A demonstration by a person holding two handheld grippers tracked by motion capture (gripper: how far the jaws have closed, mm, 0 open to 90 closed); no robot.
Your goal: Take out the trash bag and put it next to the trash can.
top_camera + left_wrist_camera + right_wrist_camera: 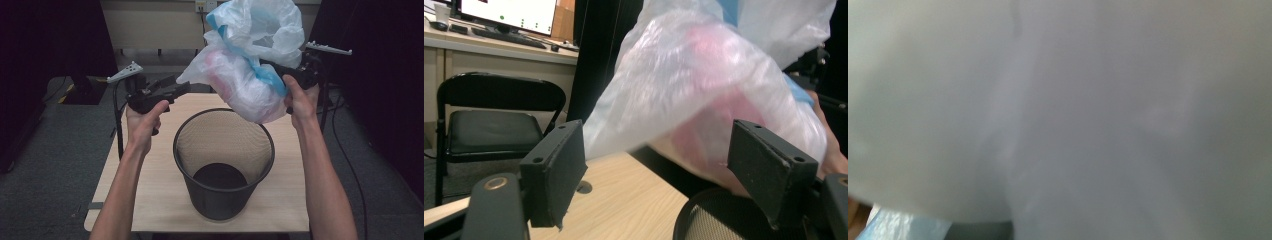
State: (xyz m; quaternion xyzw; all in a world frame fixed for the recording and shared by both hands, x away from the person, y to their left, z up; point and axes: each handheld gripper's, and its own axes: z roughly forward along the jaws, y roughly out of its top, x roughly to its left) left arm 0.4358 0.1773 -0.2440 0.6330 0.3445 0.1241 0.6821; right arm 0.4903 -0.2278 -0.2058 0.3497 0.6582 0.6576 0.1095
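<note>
Above the mesh wastebasket [223, 165], right gripper [280, 75] pinches the translucent plastic bag [245, 75] aloft, likely for lining it; left gripper [654, 165] waits wide apart, just left, empty.

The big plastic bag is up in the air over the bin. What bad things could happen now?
The plastic bag hangs above the black mesh bin, seemingly held from the right gripper side alone. It might slip and drop its pink contents. The bag bulges past the bin's far rim, so it could land on the table instead. The left gripper is open near the bag; closing carelessly could tear the thin plastic.
</note>
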